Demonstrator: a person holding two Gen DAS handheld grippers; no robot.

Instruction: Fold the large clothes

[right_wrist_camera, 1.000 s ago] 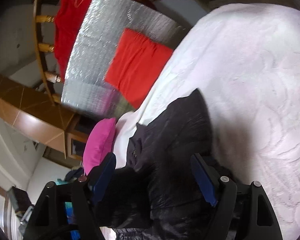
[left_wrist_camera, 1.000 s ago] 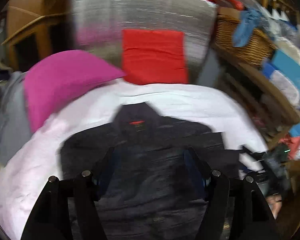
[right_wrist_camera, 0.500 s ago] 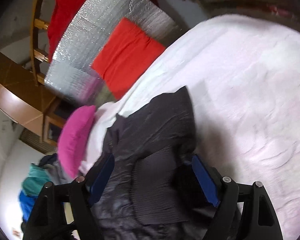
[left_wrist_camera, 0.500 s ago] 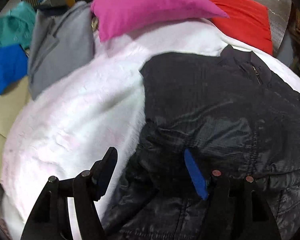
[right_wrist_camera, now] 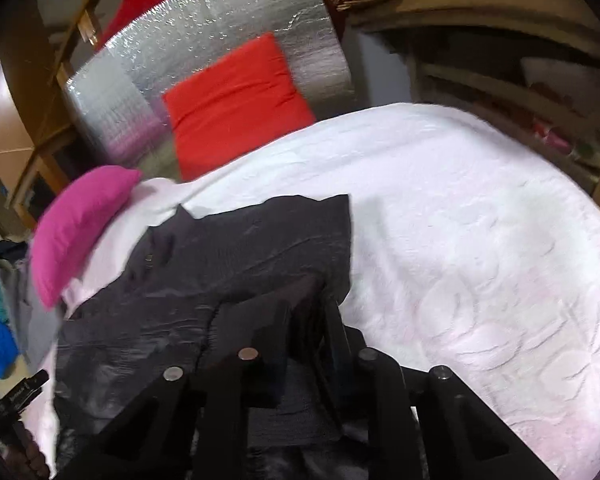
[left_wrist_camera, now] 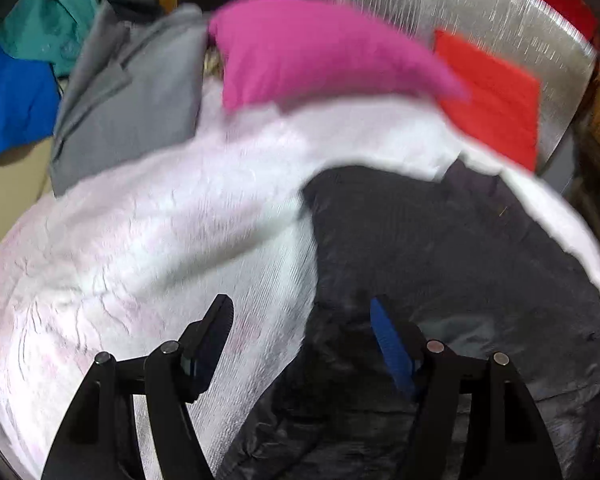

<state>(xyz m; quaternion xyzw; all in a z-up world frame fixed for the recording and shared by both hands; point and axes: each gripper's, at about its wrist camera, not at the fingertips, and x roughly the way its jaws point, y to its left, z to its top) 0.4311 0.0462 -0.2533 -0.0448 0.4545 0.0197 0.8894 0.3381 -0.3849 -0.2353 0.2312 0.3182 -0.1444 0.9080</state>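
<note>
Black jacket point(left_wrist_camera: 440, 248) on the white bedspread point(left_wrist_camera: 160, 220): left gripper point(left_wrist_camera: 300, 320) spread wide over its edge; right gripper point(right_wrist_camera: 304, 312) clenched on a jacket fold.

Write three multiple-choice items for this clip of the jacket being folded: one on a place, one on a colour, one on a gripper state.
1. Where does the black jacket lie?
A. on the white bedspread
B. in the wicker basket
C. on a chair

2. What colour is the pillow beside the grey garment?
A. green
B. pink
C. yellow

3. How does the right gripper stand?
A. open above bare bedspread
B. out of view
C. shut on the jacket's cuff

Answers:
1 A, the jacket is spread flat on the bedspread.
2 B, the pillow is bright pink in both views.
3 C, its fingers meet on dark ribbed fabric, whereas the left gripper is wide open.
</note>
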